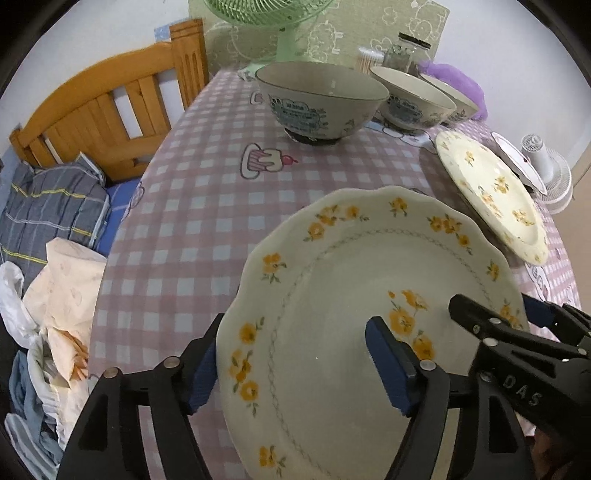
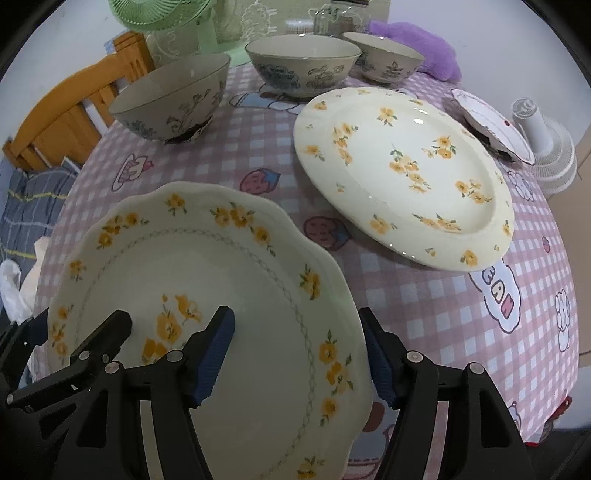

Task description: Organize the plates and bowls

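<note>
Down near the front edge of the checked tablecloth (image 2: 424, 295), the scalloped plate (image 1: 351, 295) with yellow flowers lay flat, straddled on both sides. The left gripper (image 1: 291, 363) stood with its jaws apart, one blue pad outside the plate's left rim and the other above its well; neither visibly pressed on it. The right gripper (image 2: 299, 356) was likewise parted across the plate's right rim, not clamping. A second flowered plate (image 2: 402, 173) lay apart to the right, and three patterned bowls (image 2: 173, 99) stood farther back, near a green fan (image 1: 273, 22).
</note>
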### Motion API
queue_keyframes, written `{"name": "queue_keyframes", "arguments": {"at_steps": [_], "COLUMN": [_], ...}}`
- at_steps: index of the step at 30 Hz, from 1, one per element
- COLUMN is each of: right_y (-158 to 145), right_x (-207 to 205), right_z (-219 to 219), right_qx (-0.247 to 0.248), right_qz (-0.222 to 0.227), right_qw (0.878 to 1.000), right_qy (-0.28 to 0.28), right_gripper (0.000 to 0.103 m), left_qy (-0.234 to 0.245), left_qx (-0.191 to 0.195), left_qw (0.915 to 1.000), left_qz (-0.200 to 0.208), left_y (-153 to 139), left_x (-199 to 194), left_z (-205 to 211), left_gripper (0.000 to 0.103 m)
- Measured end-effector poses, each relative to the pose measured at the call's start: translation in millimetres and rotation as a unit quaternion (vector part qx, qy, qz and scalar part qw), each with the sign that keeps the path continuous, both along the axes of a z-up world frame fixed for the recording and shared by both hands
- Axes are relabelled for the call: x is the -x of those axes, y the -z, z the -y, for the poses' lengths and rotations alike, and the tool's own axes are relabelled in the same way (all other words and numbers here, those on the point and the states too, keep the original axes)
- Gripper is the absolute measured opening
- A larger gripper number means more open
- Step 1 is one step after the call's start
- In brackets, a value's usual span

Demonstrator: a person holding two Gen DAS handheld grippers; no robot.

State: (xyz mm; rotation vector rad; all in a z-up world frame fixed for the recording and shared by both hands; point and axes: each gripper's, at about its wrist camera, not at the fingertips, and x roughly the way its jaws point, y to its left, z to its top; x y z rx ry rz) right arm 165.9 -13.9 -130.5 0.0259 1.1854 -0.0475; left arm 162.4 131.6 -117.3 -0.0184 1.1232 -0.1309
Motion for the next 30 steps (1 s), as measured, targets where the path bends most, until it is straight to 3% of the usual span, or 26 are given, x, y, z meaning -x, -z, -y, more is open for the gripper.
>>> {"name": "queue_keyframes", "arguments": {"at_steps": [3,13,23,30], "right_y": [-15,-71,-88,-91], "right_x": [4,9,1,-25], "right_z": [3,32,85,126], "right_qx": [-0.001,-0.017,-0.013,-0.015], "right_qz": [0.012,0.061,0.08,0.086], "right_qw": [1.0,0.998,0.996,0.996], "right_qy": [-0.006,0.023,0.037,0.027], "right_gripper": [0.071,0.071,0.071,0.071], "left_qy": [-0.001,0.021,0.023,-0.002], "left_qx": [0.006,0.012,0.025,0.02], "left_qw": [0.9999,0.9975,0.9962,0.996], "left_qz": [0.013,0.067,0.08,0.087], "left_y": [-16,-68,-80,-83], "left_x": [4,1,-14,-36], "left_z": [1,28,79,119], "left_gripper": [0.084,0.09,0.09,0.09]}}
